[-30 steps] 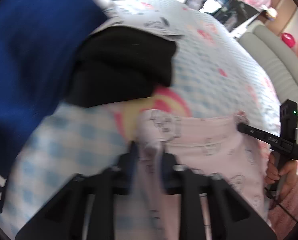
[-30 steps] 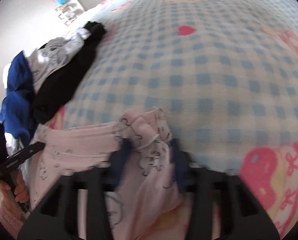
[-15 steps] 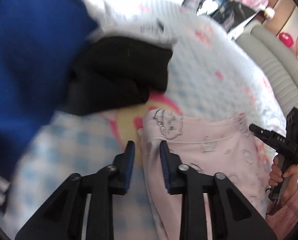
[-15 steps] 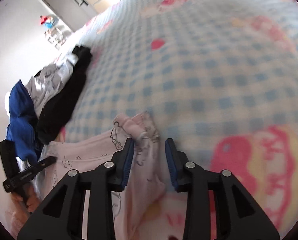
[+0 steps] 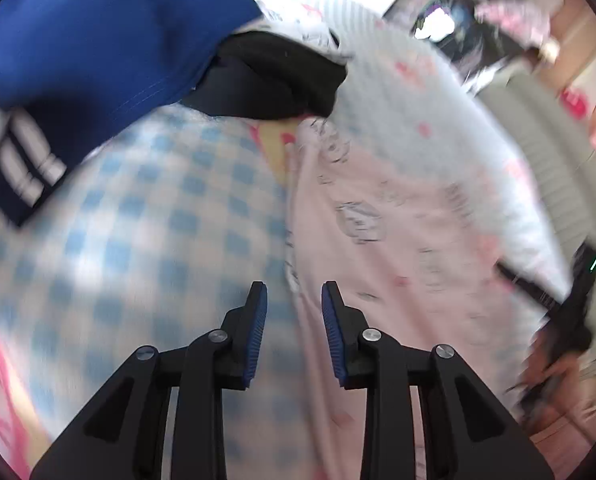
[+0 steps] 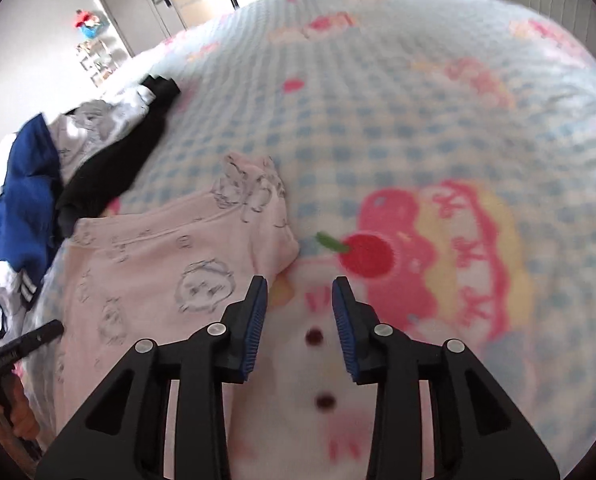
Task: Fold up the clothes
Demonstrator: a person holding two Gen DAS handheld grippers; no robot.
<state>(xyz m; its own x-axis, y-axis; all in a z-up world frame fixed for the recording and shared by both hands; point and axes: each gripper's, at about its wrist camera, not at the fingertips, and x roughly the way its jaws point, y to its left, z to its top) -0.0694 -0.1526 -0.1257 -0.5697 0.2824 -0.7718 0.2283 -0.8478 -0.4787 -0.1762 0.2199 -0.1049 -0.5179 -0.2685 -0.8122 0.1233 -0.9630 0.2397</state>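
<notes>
Pink garment [image 6: 154,264] lies flat on the bed [image 6: 397,128]; left gripper [image 5: 292,316], opening, and right gripper [image 6: 299,312] hold nothing, unfolded pile [image 6: 58,168] waiting far left.

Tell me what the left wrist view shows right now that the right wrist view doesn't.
Only the left wrist view: the left gripper, open and empty, its jaws still widening, over the left edge of the pale pink printed garment.

Only the right wrist view: the right gripper, open and empty, over the red cherry print on the blue checked blanket; doors behind.

Both: pink garment lying flat, blue garment, black garment.
</notes>
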